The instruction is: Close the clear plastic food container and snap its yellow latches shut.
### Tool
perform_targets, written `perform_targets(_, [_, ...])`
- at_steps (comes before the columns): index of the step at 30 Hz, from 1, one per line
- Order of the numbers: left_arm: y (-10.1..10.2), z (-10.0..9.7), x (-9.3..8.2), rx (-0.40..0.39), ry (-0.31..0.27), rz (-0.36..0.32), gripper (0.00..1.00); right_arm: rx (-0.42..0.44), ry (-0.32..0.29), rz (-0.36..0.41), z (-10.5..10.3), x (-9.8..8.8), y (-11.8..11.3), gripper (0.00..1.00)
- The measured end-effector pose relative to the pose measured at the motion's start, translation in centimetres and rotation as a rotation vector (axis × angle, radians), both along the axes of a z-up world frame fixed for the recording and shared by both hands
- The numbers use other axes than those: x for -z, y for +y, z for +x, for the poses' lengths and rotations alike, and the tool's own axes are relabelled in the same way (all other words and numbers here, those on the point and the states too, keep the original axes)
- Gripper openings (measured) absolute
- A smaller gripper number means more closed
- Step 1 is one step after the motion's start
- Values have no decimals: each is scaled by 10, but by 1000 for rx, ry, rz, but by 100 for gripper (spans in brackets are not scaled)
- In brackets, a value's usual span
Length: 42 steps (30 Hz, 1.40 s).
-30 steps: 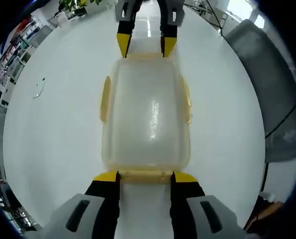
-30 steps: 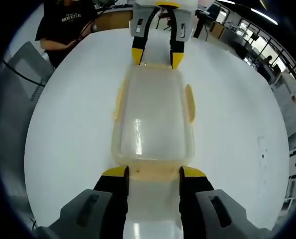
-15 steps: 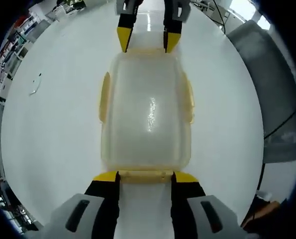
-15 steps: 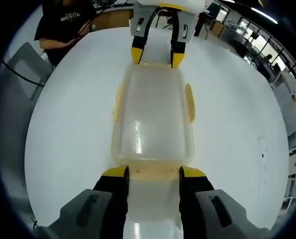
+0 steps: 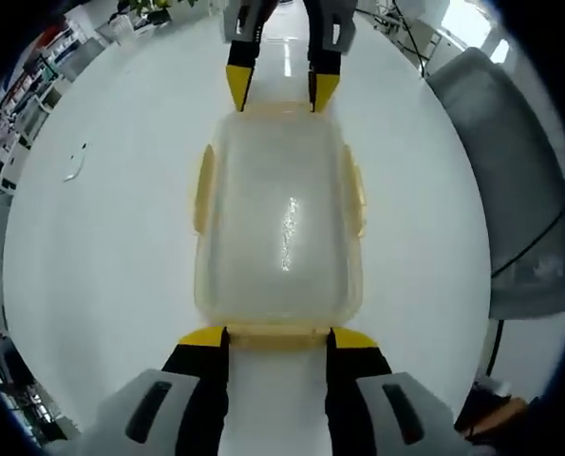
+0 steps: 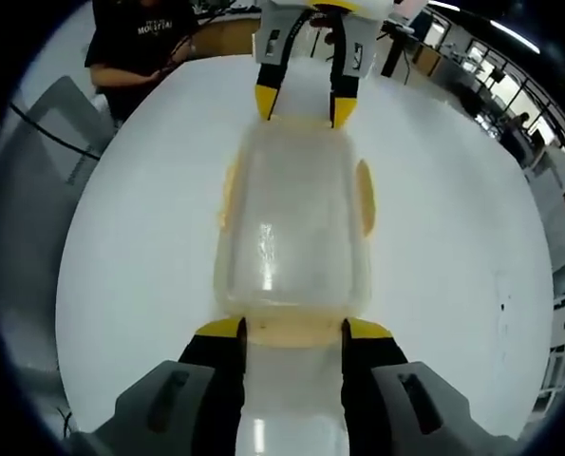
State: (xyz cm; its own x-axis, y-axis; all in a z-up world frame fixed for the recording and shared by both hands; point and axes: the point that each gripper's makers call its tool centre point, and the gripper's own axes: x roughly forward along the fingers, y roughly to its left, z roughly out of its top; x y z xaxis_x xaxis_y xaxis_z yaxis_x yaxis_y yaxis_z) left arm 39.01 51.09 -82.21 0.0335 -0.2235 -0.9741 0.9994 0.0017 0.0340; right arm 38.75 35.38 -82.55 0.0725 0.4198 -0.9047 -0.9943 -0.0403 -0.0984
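Container (image 5: 280, 223) of clear plastic, lid on, lies flat on a white table (image 5: 102, 247), long axis running from one gripper to the other. Left gripper view: left gripper (image 5: 278, 334) at the near short end, jaws apart, yellow tips set at either side of the near yellow latch (image 5: 278, 333) and touching or just short of the rim; cannot tell if they press on it. Right gripper (image 5: 276, 90) comes in at the far short end, jaws also apart, tips at the container's far edge. Yellow side latches on the left (image 5: 203, 188) and right (image 5: 355, 190) long edges lie close against the walls. Small pale scrap (image 5: 74, 168) on the table, far left, well apart from the container. Grey chair (image 5: 510, 190) beside the table at right. Right gripper view: same layout mirrored, right gripper (image 6: 290, 328) spread at the near latch, left gripper (image 6: 305, 106) at the far end, container (image 6: 291, 218) between them; a person in a dark shirt (image 6: 140, 38) at the far left edge of the table (image 6: 140, 247)
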Motion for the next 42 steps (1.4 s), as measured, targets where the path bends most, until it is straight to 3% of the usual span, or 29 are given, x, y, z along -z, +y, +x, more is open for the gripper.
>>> perform_targets(6, [-4,-4,-24,-29,-23,-20,33,-24,-34,32,-3,-29,-4,36])
perform_targets(17, [-26,-16,-52,-59,-48,-17,33,-47,-78,48,-12,-60,-24,36])
perform_targets(30, [-101,-15,-67,-26,-61,-35,34,-5,-88,35,-16,-72,-98,36])
perform_targets(42, [-182,-12,-51,0,-36,-95,34,34,-88,-17,-20,-64,-180,36])
